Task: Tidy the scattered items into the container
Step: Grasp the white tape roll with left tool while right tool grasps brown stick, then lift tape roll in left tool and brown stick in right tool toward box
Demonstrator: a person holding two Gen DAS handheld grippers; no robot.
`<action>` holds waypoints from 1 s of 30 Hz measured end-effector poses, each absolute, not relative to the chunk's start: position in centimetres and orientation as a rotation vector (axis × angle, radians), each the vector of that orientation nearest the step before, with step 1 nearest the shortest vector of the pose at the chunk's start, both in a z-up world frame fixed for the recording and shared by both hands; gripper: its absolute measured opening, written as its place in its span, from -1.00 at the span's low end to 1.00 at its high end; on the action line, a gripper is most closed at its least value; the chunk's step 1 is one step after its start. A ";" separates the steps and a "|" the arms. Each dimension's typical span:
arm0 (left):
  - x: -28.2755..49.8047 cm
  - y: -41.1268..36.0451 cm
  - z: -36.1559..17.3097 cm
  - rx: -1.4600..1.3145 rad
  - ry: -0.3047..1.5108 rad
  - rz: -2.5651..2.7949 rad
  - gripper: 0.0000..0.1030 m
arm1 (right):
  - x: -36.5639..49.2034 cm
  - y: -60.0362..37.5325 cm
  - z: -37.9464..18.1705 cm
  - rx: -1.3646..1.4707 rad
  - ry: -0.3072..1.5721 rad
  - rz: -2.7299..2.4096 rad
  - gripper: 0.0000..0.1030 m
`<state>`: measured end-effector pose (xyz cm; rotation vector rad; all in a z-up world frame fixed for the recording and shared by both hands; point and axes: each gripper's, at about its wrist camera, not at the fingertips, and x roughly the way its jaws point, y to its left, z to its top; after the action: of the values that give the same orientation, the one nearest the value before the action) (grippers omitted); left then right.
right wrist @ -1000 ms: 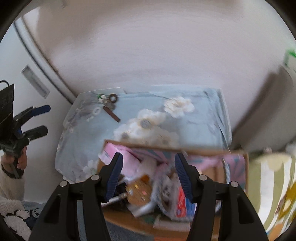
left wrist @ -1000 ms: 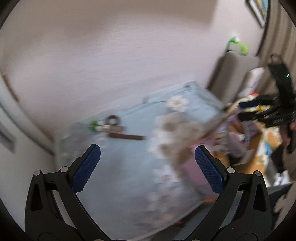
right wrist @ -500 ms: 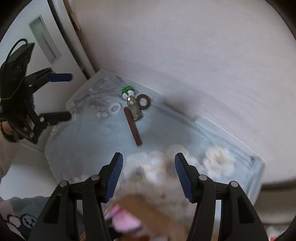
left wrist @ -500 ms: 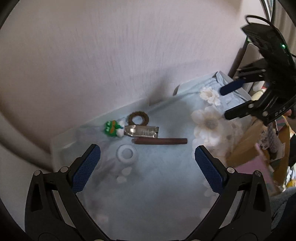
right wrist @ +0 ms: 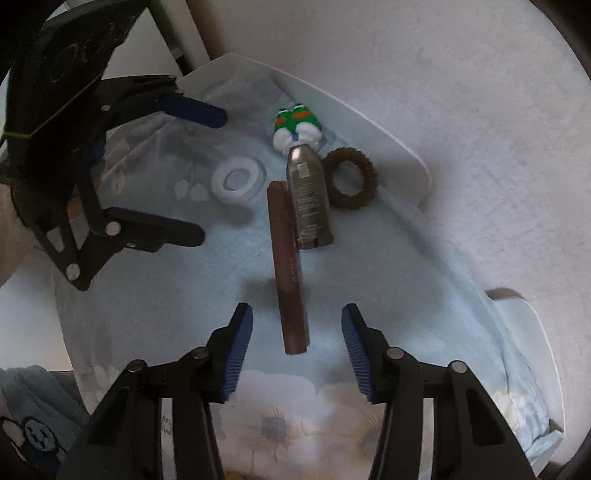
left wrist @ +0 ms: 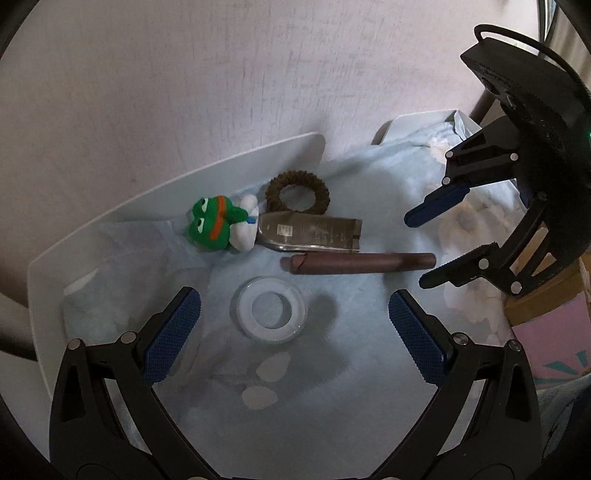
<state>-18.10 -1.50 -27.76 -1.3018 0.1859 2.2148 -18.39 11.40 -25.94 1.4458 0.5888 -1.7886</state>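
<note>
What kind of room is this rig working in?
Likely a home room, perhaps a bedroom: a small white table against a plain wall, covered by a floral cloth, with personal bits on it: a frog toy, hair tie, tube.

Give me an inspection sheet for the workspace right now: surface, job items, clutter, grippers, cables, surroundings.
Surface: pale blue floral cloth over a white table.
Job's things: frog toy, brown hair tie, silver tube, brown stick and white ring, all loose on the cloth; tube lies against the stick.
Container: cardboard box edge at right, contents not visible.
Clutter: nothing seen.
Grippers: left gripper open, empty, above the ring. Right gripper closing, stick's near end between its fingers, pads not touching.
Cables: black cable on the right gripper's body.
Surroundings: pinkish wall behind the table.
</note>
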 end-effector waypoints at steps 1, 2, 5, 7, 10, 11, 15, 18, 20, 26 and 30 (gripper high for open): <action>-18.2 -1.5 -28.0 -1.304 0.190 2.211 0.98 | -18.4 11.4 -26.1 1.445 0.589 -1.786 -0.12; -18.3 -1.4 -28.2 -1.306 0.193 2.207 0.98 | -18.4 11.5 -26.2 1.443 0.592 -1.785 -0.12; -18.9 -1.1 -28.8 -1.312 0.200 2.198 0.98 | -18.7 11.7 -26.4 1.442 0.578 -1.788 -0.13; -19.2 -1.0 -29.2 -1.316 0.195 2.193 0.98 | -18.9 11.8 -26.5 1.439 0.565 -1.793 -0.13; -19.5 -1.0 -29.5 -1.320 0.195 2.187 0.98 | -18.9 11.8 -26.7 1.428 0.559 -1.789 -0.25; -19.5 -1.0 -29.7 -1.322 0.193 2.183 0.98 | -18.8 11.7 -26.8 1.426 0.562 -1.784 -0.29; -19.5 -0.8 -29.9 -1.307 0.205 2.181 0.96 | -18.5 11.5 -27.1 1.408 0.578 -1.777 -0.30; -19.2 -0.8 -29.9 -1.287 0.238 2.206 0.82 | -18.3 11.5 -27.1 1.382 0.598 -1.794 -0.42; -19.2 -0.9 -29.9 -1.285 0.259 2.230 0.42 | -18.1 11.5 -27.0 1.371 0.614 -1.795 -0.63; -19.5 -2.7 -29.6 -1.291 0.220 2.272 -0.21 | -17.5 11.8 -26.9 1.365 0.631 -1.783 -0.74; -19.4 -2.8 -29.7 -1.282 0.244 2.275 -0.21 | -17.3 12.1 -26.7 1.366 0.639 -1.785 -0.74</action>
<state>-19.36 -2.78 -29.67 -1.2817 0.2444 2.2745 -17.26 12.08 -26.68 1.3664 0.6390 -1.7846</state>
